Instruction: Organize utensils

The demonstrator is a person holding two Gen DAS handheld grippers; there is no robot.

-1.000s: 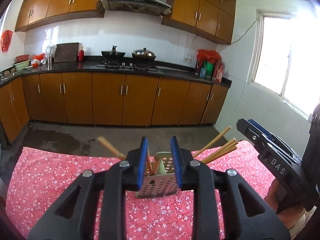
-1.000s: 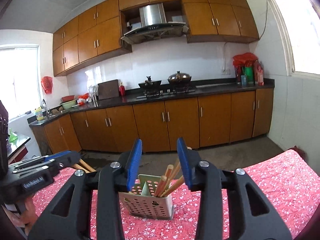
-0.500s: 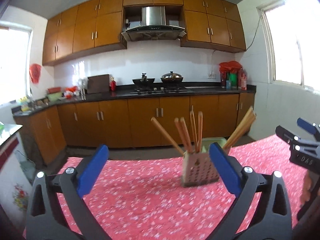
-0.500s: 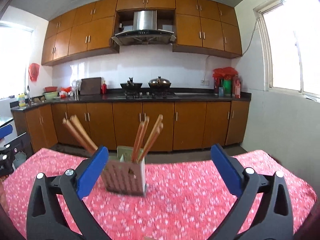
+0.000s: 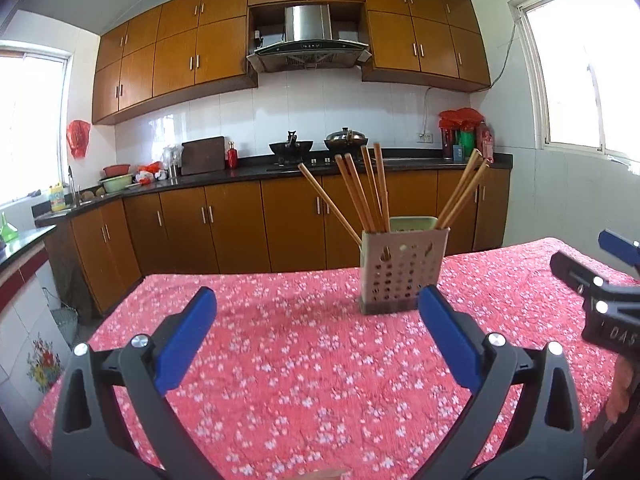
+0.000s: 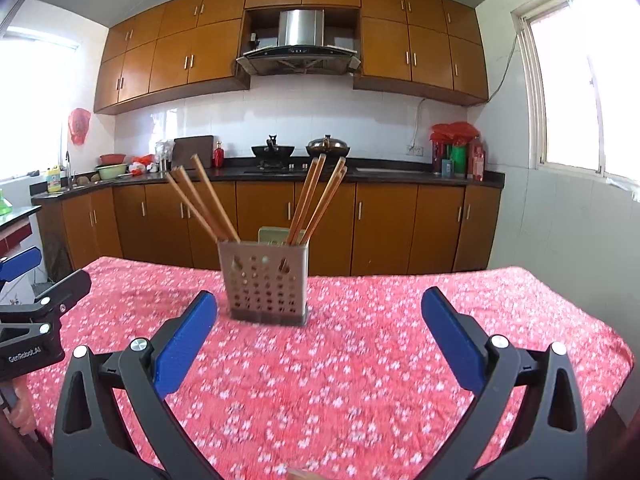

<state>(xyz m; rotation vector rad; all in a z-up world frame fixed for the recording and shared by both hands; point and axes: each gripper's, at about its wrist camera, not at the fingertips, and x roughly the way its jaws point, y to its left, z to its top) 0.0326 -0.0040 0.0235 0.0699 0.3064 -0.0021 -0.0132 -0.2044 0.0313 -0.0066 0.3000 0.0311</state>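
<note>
A beige perforated utensil holder (image 5: 403, 274) (image 6: 267, 282) stands upright on the red flowered tablecloth (image 5: 320, 360) (image 6: 360, 360). Several wooden chopsticks (image 5: 366, 192) (image 6: 316, 200) stick out of it, leaning left and right. My left gripper (image 5: 316, 316) is open and empty, with the holder just beyond its right finger. My right gripper (image 6: 318, 316) is open too, nothing between its blue pads, the holder ahead and left of centre. Each gripper shows at the edge of the other's view: the right gripper (image 5: 608, 292), the left gripper (image 6: 36, 300).
The table's far edge (image 5: 280, 274) drops to the kitchen floor. Behind run brown base cabinets (image 5: 240, 228), a dark counter with two pots (image 5: 316, 146) on the stove, and windows at both sides. Part of a hand (image 5: 622, 392) holds the right gripper.
Both grippers have opened wide from nearly shut around the holder's top. They have pulled back and lower, so the holder now stands farther off.
</note>
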